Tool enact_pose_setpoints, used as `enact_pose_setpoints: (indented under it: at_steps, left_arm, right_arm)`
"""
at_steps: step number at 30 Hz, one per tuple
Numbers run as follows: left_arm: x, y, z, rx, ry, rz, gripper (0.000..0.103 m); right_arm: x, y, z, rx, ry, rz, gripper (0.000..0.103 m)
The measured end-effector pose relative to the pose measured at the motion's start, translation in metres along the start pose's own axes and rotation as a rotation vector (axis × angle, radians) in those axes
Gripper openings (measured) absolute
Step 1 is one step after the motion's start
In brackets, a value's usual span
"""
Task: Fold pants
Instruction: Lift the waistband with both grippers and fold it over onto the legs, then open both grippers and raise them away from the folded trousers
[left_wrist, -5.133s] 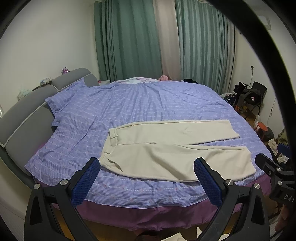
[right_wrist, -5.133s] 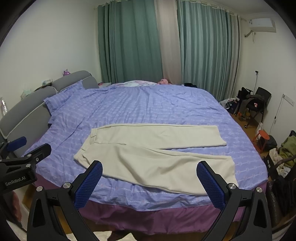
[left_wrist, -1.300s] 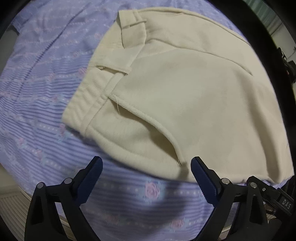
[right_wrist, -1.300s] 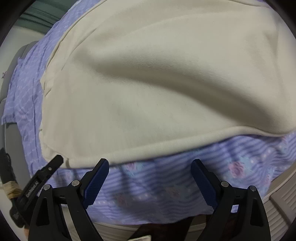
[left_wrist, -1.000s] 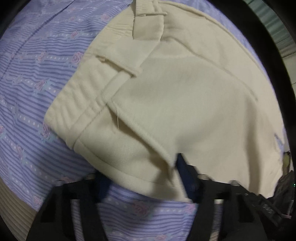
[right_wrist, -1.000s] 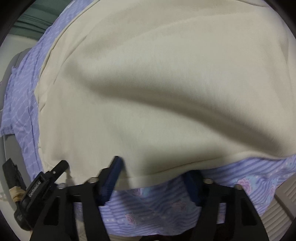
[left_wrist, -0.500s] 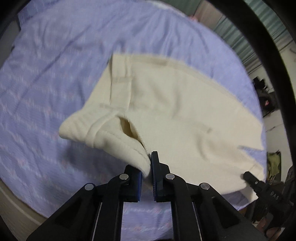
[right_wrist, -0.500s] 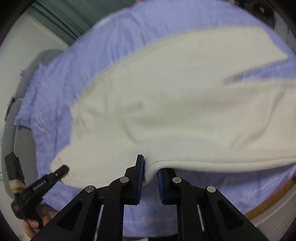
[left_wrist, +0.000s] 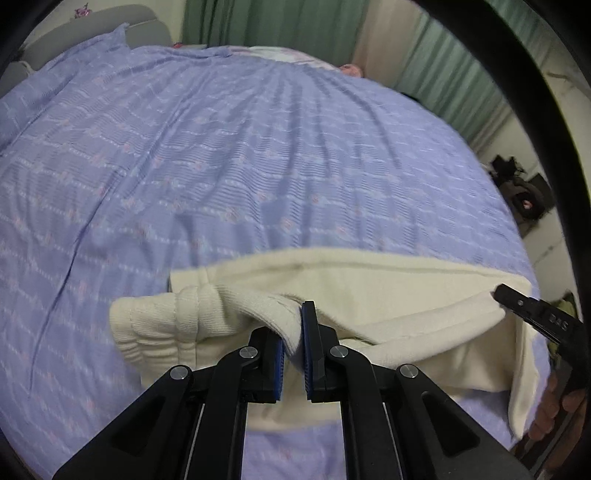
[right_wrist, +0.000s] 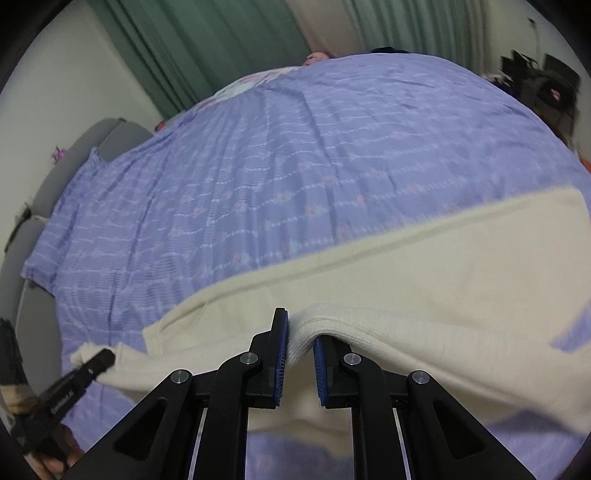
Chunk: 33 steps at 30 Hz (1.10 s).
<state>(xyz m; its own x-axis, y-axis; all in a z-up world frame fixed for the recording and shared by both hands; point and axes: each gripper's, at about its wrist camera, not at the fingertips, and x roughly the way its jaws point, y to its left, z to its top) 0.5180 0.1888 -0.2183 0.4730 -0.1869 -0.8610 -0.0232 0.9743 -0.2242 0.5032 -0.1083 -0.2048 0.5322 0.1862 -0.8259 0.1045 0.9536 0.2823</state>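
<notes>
In the left wrist view, the left gripper pinches the waistband edge of the cream pants, lifted over the purple bedspread. In the right wrist view, the right gripper clamps a raised fold of the pants, which drape across the bed's near side.

near edge of the pants lifted off the bed

five seconds back both grippers stood wide open above cream pants lying flat with two legs spread on the purple bedspread. since then the left gripper has clamped on the waistband corner and the right gripper on the near leg's edge; both have raised that edge and carried it over the far leg, so the cloth now drapes doubled.
</notes>
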Motion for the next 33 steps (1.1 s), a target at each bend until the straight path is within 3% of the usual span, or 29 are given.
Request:
enact_pose_setpoints:
  at_steps: [6,9,10,11,12,14,16,19,22,26,33]
  left_arm:
    - [0.063,0.01,0.031,-0.012,0.122,0.061,0.013]
    - [0.075,0.013,0.037,-0.024,0.183,0.078,0.017]
    - [0.073,0.012,0.035,-0.031,0.18,0.073,0.018]
    - [0.068,0.013,0.035,-0.04,0.165,0.073,0.031]
    - [0.061,0.011,0.034,-0.041,0.142,0.088,0.058]
    - [0.035,0.006,0.032,-0.03,0.032,0.133,0.081]
    - [0.01,0.002,0.032,-0.01,-0.028,0.145,0.082]
    - [-0.02,-0.003,0.024,0.007,-0.051,0.097,0.082]
    - [-0.055,-0.019,0.005,0.093,-0.094,0.089,0.082]
    - [-0.104,-0.057,-0.028,0.231,-0.135,0.046,0.082]
    - [-0.178,-0.123,-0.078,0.328,-0.197,-0.068,0.085]
  right_arm:
    - [0.067,0.019,0.038,-0.036,0.116,-0.088,0.02]
    - [0.073,0.021,0.039,-0.053,0.144,-0.071,0.043]
    - [0.071,0.023,0.038,-0.061,0.149,-0.049,0.059]
    - [0.066,0.026,0.037,-0.068,0.144,-0.022,0.069]
    - [0.06,0.029,0.036,-0.082,0.118,-0.011,0.072]
    - [0.044,0.038,0.037,-0.117,0.072,-0.01,0.08]
    - [0.027,0.046,0.04,-0.145,0.053,0.021,0.08]
    - [-0.007,0.053,0.035,-0.177,0.005,0.038,0.08]
    - [-0.046,0.05,0.018,-0.204,-0.033,0.049,0.08]
    - [-0.1,0.036,-0.011,-0.218,-0.065,0.046,0.08]
    - [-0.201,-0.004,-0.057,-0.197,-0.131,0.073,0.082]
